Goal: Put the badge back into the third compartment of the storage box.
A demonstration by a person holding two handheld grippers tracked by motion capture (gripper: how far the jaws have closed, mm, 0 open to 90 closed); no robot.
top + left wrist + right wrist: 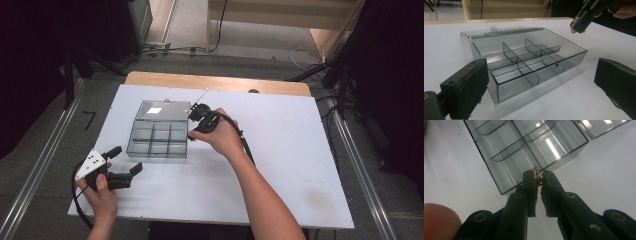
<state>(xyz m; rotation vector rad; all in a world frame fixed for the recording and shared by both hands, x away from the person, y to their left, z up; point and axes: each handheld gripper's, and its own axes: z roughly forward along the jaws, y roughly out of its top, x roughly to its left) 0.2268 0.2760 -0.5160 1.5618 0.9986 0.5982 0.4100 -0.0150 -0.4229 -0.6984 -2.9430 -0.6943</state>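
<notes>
A small brass gear (pixel 537 175) sits pinched between the tips of the right hand-held gripper (pixel 538 177). It is a thin toothed disc, bright gold metal, held on edge, so little more than its serrated rim shows between the black pads. In the left gripper view it appears as a gold glint at the jaw tips (pixel 573 27), hanging at about 2 o'clock from the box, just above and outside its near corner.

The box (pixel 156 135) is clear smoky plastic, rectangular and shallow, with thin glossy walls that catch the ceiling light. Curved-cornered dividers split it into small compartments, all seen through to the desk. Its flat lid (pixel 162 110) lies folded back at 12 o'clock, hinged along the far wall, with a small tab on its outer edge.

The desk (pixel 300 150) is a matte white sheet over a wooden top whose pale edge shows at 12 o'clock.

The left hand-held gripper (pixel 126 161) rests low at 7 o'clock from the box, its jaws spread wide with nothing between them; the pads are blocky black with a rough, worn surface. A grey three-cornered plate tops it, and a black cable loops from it.
</notes>
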